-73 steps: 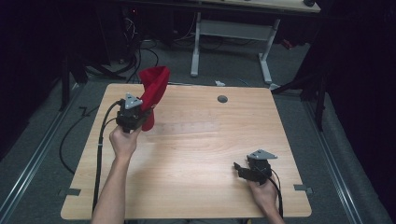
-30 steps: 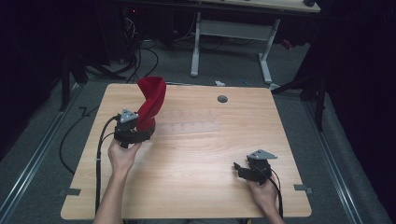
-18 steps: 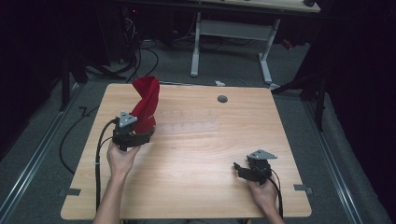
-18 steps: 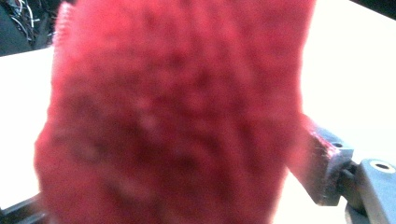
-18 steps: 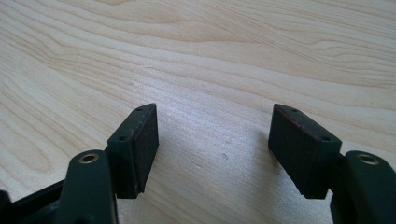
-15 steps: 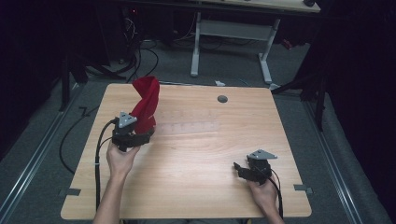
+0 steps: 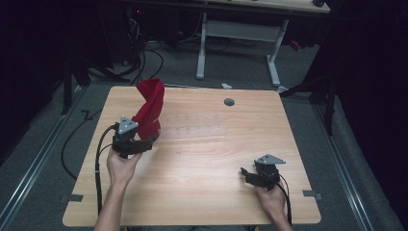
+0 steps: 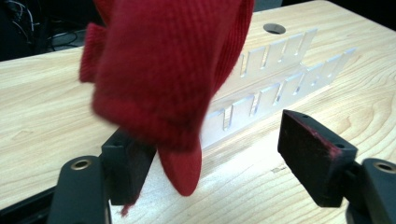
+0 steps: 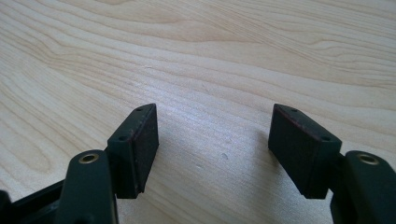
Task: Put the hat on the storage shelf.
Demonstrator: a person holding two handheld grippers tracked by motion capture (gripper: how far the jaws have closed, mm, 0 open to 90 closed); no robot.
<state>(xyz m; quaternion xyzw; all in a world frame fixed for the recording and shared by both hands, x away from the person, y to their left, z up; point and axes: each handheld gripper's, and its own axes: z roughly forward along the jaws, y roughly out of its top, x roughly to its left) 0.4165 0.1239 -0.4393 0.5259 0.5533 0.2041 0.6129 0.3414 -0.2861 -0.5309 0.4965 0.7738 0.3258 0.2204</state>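
Red knitted cloth (image 8: 163, 79) crowds the upper middle of the left gripper view, hanging down in front of a clear slotted rack (image 8: 275, 79) that lies on the table (image 8: 42, 107). Nearest the camera, the left gripper (image 8: 205, 154) has its jaws spread wide apart. The cloth's lowest tip drops into the gap between them, close against the inner face of the jaw at lower left; whether it actually touches that jaw cannot be told, and the jaw at lower right stands well clear of it. Nothing is pinched between the two jaws.

In the high view, at the bottom of the frame, the person's two forearms come in. The right gripper (image 7: 255, 175) sits low at lower right of the table (image 7: 202, 202), held in the right hand (image 7: 272, 199), well apart from the cloth. Its own view shows both jaws spread over bare wood (image 9: 210, 70), gripping nothing.

Farther up and to the left, the left hand (image 7: 122, 166) holds the left gripper (image 7: 144, 142) near the table's left side. The red cloth (image 7: 150, 108) rises from just beyond that gripper as a tall twisted column, its top reaching toward the table's far left edge. The clear rack (image 7: 195, 126) lies just right of the cloth. Beyond, near the far edge, is a round grommet hole (image 7: 229, 102).
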